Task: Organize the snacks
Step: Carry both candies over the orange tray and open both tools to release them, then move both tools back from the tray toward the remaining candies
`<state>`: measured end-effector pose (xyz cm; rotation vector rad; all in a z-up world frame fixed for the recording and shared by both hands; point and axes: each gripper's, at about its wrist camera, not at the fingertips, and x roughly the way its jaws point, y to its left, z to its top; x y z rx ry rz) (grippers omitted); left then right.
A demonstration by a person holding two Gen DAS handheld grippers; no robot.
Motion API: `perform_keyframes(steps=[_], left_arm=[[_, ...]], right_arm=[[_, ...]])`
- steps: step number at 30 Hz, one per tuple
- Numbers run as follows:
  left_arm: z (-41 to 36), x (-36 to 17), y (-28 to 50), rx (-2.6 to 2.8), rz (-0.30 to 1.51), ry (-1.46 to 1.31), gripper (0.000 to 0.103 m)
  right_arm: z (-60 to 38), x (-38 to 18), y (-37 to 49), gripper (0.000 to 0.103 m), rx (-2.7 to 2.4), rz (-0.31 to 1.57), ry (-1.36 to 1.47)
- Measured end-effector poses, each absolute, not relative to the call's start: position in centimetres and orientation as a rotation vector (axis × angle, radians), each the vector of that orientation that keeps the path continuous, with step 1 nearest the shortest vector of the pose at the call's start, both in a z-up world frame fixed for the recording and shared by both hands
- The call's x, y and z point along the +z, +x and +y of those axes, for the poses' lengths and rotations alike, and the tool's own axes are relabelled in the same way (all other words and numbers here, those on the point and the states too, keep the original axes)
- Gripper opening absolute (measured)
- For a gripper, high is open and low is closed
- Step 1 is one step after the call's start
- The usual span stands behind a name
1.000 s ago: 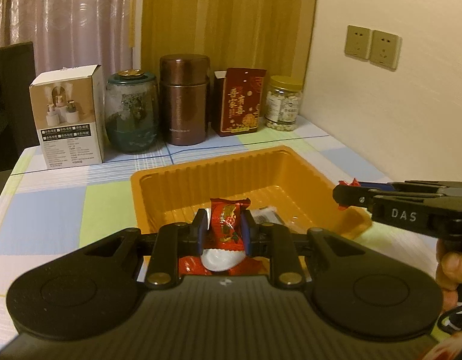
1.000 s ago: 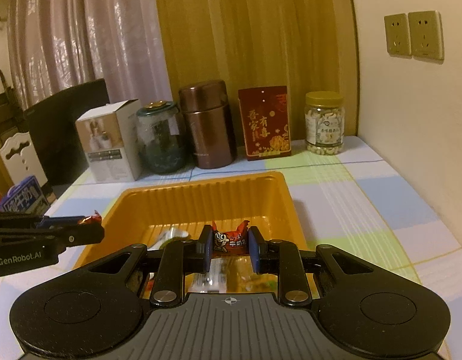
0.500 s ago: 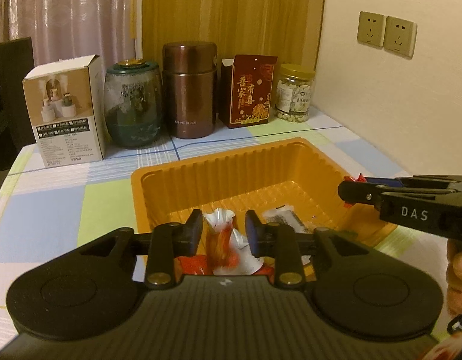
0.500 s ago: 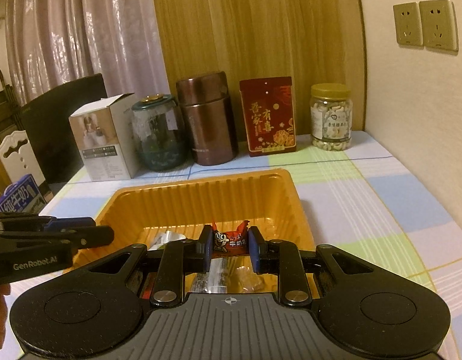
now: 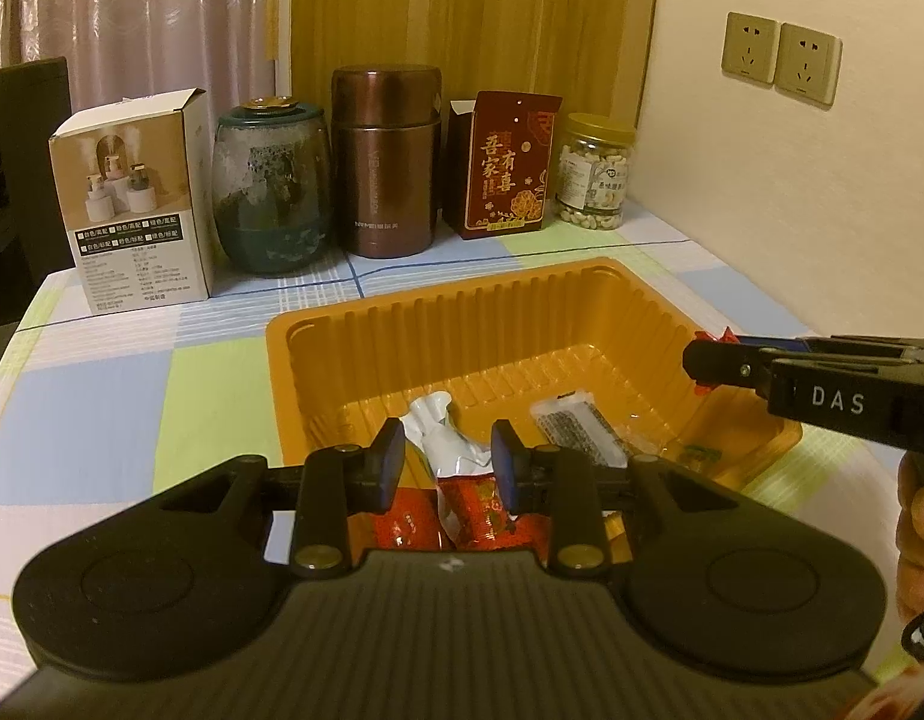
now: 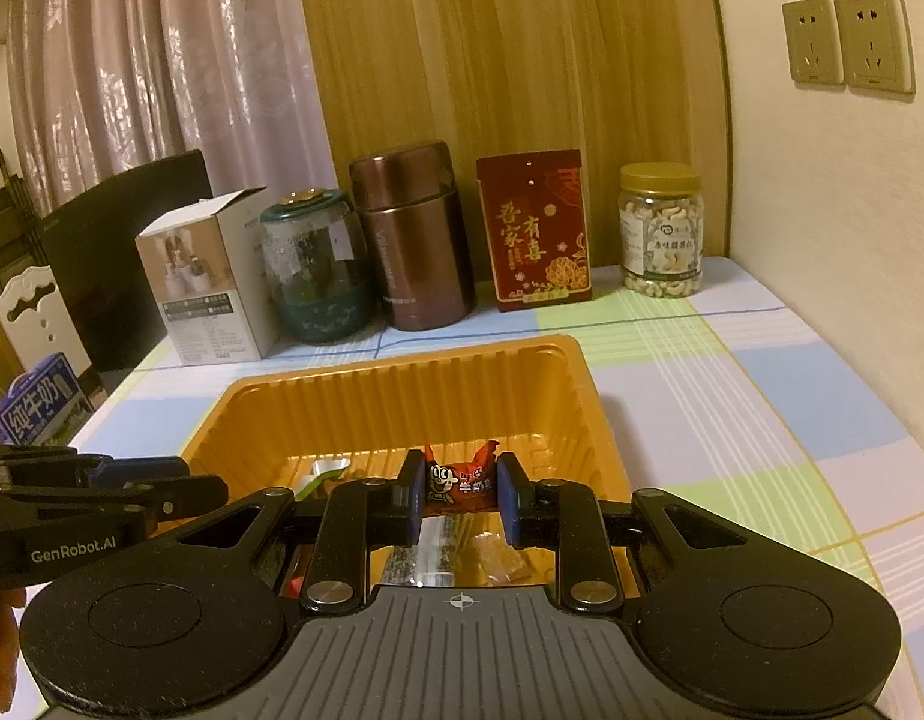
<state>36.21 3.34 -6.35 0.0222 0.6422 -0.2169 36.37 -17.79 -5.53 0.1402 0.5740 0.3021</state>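
An orange plastic tray [image 5: 582,312] lies on the checked tablecloth; it also shows in the right wrist view [image 6: 402,396]. My left gripper [image 5: 445,465] is open above the tray's near end. A red and white snack packet [image 5: 462,474] lies in the tray below its fingers, beside a dark wrapped bar [image 5: 576,429]. My right gripper [image 6: 459,495] is shut on a red candy with a cartoon face [image 6: 460,477], held over the tray. The right gripper also shows in the left wrist view [image 5: 702,360] at the tray's right rim.
Along the back stand a white box [image 5: 135,204], a glass jar [image 5: 270,192], a brown flask [image 5: 385,162], a red box [image 5: 507,165] and a cashew jar [image 5: 594,171]. A wall with sockets [image 5: 780,57] is on the right. A blue milk carton [image 6: 39,402] stands left.
My left gripper opened and the red and white packet dropped from it into the tray. My right gripper stayed shut on the red candy and rose slightly.
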Motion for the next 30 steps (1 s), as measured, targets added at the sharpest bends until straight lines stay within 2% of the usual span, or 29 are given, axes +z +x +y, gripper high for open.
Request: perform_keyframes(steps=[9, 11, 12, 13, 23, 30], left_arm=[[3.4, -6.3, 36.2, -0.212, 0.640, 0.022, 0.030], [3.4, -6.3, 36.1, -0.208, 0.640, 0.023, 0.035], [3.4, -6.3, 36.1, -0.207, 0.639, 0.022, 0.035], [3.4, -6.3, 36.0, -0.207, 0.639, 0.023, 0.036], [3.7, -6.1, 35.8, -0.196, 0.632, 0.022, 0.038], [3.8, -5.8, 35.5, -0.195, 0.623, 0.019, 0.043]], right_arm=[[-17.9, -5.9, 36.9, 0.026, 0.321, 0.574, 0.162], [-18.0, -5.9, 37.0, 0.040, 0.334, 0.565, 0.180], [-18.2, -5.9, 37.0, 0.066, 0.328, 0.560, 0.184], [-18.4, -5.9, 36.9, 0.074, 0.317, 0.547, 0.195], [-19.8, -5.4, 36.9, 0.074, 0.256, 0.532, 0.226], [-20.7, -5.4, 36.6, 0.074, 0.217, 0.522, 0.236]])
